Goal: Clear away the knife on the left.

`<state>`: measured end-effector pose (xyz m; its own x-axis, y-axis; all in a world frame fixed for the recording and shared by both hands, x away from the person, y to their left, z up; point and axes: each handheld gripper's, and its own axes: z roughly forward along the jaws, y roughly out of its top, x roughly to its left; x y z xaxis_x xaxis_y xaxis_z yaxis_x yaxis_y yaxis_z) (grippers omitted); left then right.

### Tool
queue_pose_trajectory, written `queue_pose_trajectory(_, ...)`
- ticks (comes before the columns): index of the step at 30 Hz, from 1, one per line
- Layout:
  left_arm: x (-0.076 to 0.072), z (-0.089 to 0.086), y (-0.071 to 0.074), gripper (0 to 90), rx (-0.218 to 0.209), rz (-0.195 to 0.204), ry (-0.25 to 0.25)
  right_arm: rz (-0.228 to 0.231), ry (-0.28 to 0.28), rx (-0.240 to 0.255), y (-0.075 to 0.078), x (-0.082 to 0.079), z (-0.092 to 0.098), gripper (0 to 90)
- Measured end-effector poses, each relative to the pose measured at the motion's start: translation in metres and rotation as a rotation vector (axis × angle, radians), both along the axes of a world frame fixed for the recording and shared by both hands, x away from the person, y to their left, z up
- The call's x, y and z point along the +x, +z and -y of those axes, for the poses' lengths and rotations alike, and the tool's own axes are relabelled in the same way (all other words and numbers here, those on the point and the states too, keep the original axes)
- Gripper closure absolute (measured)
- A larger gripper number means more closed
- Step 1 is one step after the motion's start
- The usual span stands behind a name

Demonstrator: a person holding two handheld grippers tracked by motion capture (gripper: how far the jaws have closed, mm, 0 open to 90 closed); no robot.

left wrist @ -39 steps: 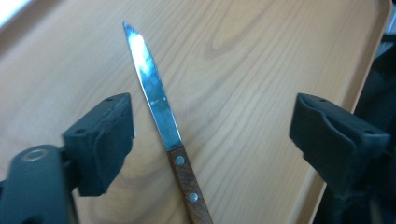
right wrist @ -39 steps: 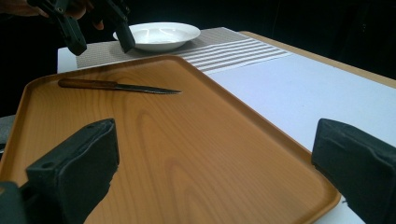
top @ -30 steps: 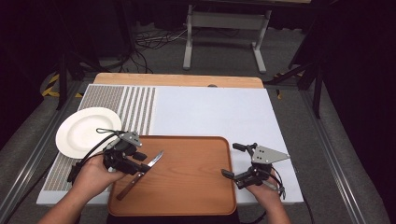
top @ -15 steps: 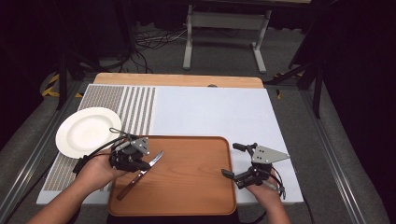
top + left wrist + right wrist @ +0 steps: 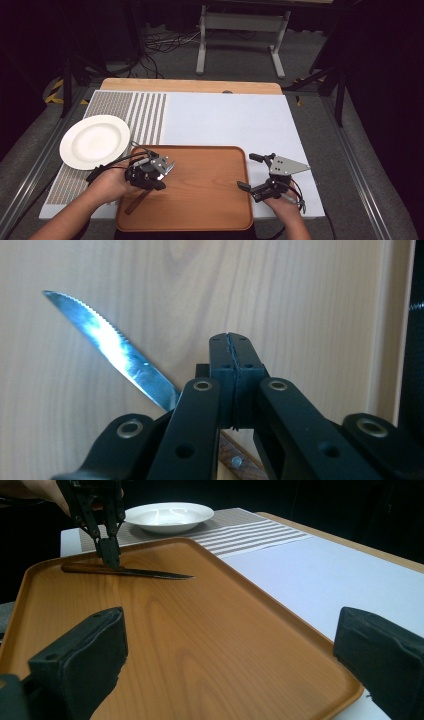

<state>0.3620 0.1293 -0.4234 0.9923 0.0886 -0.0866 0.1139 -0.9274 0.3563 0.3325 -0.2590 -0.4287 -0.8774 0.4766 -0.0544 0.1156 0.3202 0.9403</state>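
Dark floor and cables surround a table with a white mat, where a wooden tray (image 5: 200,195) holds a serrated steak knife (image 5: 125,571). Pointing down, the left gripper (image 5: 159,172) has just been closing; its jaws are pressed together on the knife near where blade meets handle. At the tray's right edge, the right gripper (image 5: 245,172) stands spread, empty. Beyond the left gripper sits a white plate (image 5: 95,141).

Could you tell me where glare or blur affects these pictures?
Left gripper view: glare whitens the knife blade, and the near black jaws look soft. Right gripper view: its own jaws are blurred, the tray sharp. High view: evenly lit table, dark surroundings.
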Motion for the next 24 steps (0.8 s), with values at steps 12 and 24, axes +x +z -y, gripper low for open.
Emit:
queue_pose_trajectory(12, 0.004, 0.007, -0.008, 90.0, 0.073, -0.023, -0.047, 0.0, -0.001, 0.001, 0.0, 0.0, 0.0, 1.7)
queue_pose_trajectory(24, 0.007, 0.008, -0.015, 90.0, 0.098, -0.031, -0.029, -0.002, 0.001, 0.002, 0.0, 0.0, 0.0, 1.8)
